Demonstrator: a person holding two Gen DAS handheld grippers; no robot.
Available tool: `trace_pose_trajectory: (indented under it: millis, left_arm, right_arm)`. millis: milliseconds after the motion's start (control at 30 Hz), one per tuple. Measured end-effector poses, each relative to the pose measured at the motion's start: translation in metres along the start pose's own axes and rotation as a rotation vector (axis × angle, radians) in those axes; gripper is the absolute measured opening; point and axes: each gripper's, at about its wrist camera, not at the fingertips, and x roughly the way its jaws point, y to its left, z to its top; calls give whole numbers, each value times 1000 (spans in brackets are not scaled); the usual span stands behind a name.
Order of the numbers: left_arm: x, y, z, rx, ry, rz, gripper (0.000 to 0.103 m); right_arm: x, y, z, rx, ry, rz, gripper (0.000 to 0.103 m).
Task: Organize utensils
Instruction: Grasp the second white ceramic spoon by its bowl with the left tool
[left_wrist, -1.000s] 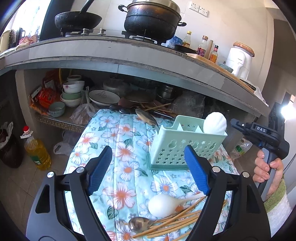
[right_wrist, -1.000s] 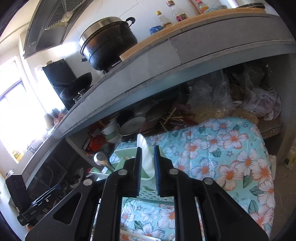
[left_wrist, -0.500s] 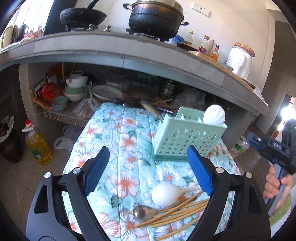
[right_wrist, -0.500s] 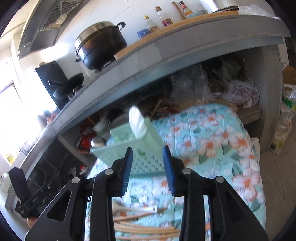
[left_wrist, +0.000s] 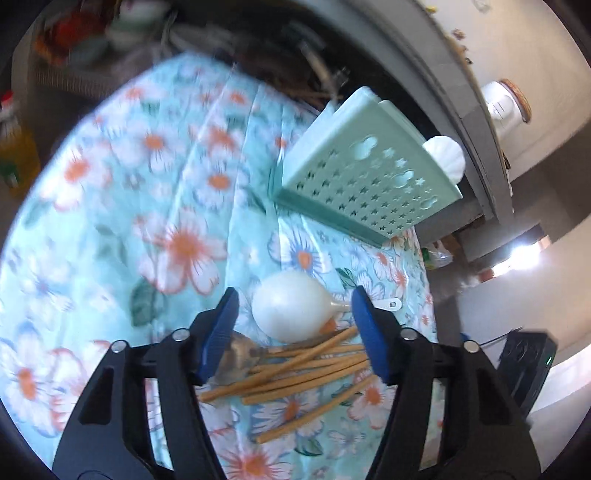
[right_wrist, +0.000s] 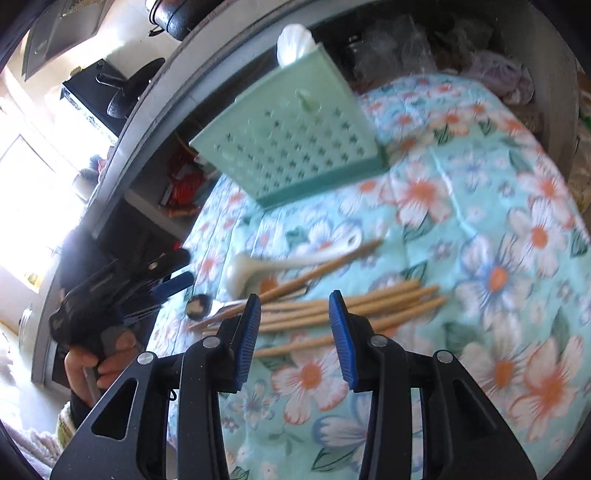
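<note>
Left gripper (left_wrist: 293, 328) fingers narrowing around white ladle (left_wrist: 291, 310), untouched, right gripper (right_wrist: 295, 332) fingers widened, empty, both lower over chopsticks (right_wrist: 332, 306)

Glossy white plastic ladle (left_wrist: 295, 308), wooden chopsticks (left_wrist: 306, 369) – printed floral cloth (left_wrist: 177, 206), matt plastic caddy (left_wrist: 364, 177).

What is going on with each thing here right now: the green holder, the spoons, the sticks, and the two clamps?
Green holder: upright on the flowered cloth, one white spoon already in it.
White ladle: lying loose on the cloth.
Metal spoon: lying beside the chopsticks.
Chopsticks: loose pile, not sorted.
Left gripper: open, just been closing, over the ladle, gripping nothing.
Right gripper: open, just been opening, empty above the chopsticks.
</note>
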Motion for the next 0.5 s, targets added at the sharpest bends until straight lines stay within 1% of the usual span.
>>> trace_pose_trajectory:
  millis: [67,100,133,167,233,267,333,367,400,433,500]
  left_arm:
    - [9,7,2,-60,39,-11,52]
    - [11,9,3,-77,44,3,49]
    - [11,6,2,-63,31,22,49]
    - [9,-1,1,-16,13,46,49]
    - [5,-25,-5,150,-21,135,50]
    - [4,-37,-10,250,-32,187,51]
    - [10,-63,-22,451,-42,299,52]
    - [16,-73,-28,528,-34,345,52]
    - [21,-79,-31,575,-20,364,52]
    - [31,-85,-36,638,17,385,52]
    - [49,-88,-40,707,84,441,52]
  right_arm:
    - [1,2,-4,2,4,12,38]
    - [0,2,-5,1,3,11,38]
    - [0,3,-5,-2,1,7,38]
    - [0,3,-4,-5,0,6,38]
    - [-1,2,-4,-7,-3,4,38]
    - [-1,1,-4,-6,-4,3,38]
    - [-2,-1,-5,-2,-8,6,38]
    - [-2,-1,-5,1,-9,8,38]
    - [-2,-2,-6,4,-11,9,38]
    - [-2,-3,-5,9,-12,12,38]
    - [-2,-5,-6,20,-14,24,38]
